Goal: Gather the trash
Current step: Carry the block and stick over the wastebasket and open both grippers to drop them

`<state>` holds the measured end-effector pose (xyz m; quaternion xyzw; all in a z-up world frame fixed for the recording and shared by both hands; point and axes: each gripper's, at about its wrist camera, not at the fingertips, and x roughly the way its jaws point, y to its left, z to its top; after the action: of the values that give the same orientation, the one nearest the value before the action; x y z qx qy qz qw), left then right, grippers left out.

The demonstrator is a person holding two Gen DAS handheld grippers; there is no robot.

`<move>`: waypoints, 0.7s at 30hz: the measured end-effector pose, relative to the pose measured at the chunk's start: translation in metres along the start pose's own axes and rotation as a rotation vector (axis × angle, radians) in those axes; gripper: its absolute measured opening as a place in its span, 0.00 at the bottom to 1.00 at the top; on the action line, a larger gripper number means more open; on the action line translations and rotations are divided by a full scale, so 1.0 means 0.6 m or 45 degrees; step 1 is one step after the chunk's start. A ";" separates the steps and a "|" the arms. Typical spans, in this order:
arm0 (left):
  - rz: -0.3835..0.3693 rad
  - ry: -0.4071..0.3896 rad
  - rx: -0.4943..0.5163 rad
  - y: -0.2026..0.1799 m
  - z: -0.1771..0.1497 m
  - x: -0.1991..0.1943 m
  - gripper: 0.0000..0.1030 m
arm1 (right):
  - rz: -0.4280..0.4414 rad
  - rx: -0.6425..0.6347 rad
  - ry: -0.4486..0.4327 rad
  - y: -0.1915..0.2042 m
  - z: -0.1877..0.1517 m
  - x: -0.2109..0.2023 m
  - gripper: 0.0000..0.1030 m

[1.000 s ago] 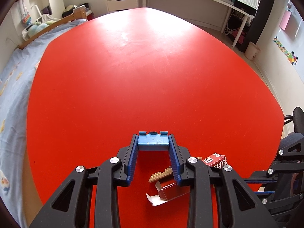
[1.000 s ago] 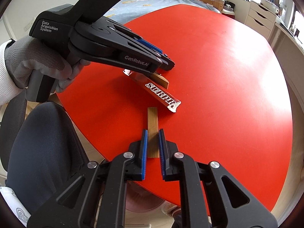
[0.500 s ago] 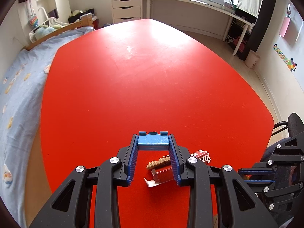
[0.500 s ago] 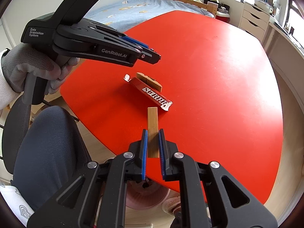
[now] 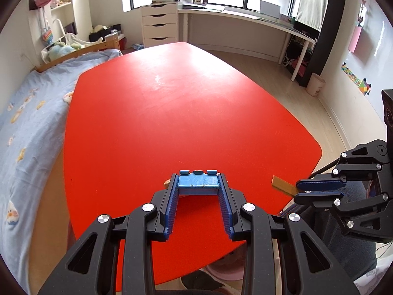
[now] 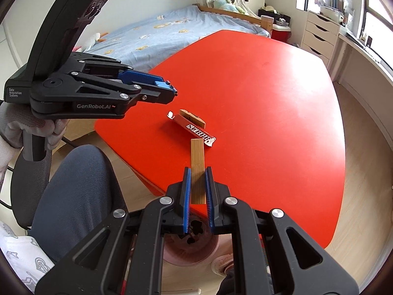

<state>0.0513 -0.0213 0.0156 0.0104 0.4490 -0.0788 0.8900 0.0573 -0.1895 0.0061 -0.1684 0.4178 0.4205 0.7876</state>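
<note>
Flat tan wooden strip (image 6: pixel 198 169) pinched in right gripper (image 6: pixel 196 184) above red table (image 5: pixel 172 113) edge, small blue plastic block (image 5: pixel 198 184) clamped in left gripper (image 5: pixel 198 196); carry level to pink bin (image 6: pixel 211 245) below before releasing.

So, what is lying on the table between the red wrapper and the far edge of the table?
Nothing: in the right wrist view the red table is bare beyond the red wrapper and the wooden piece beside it.
</note>
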 end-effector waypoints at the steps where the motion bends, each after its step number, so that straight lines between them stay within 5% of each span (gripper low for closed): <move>1: -0.005 -0.008 0.002 -0.005 -0.005 -0.007 0.30 | 0.001 0.001 -0.004 0.000 -0.002 -0.005 0.10; 21: -0.094 0.003 -0.013 -0.086 -0.115 -0.061 0.30 | 0.018 0.048 -0.004 0.006 -0.044 -0.031 0.10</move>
<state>-0.0327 -0.0615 0.0065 -0.0107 0.4506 -0.1091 0.8860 0.0351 -0.2133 0.0053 -0.1499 0.4255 0.4186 0.7882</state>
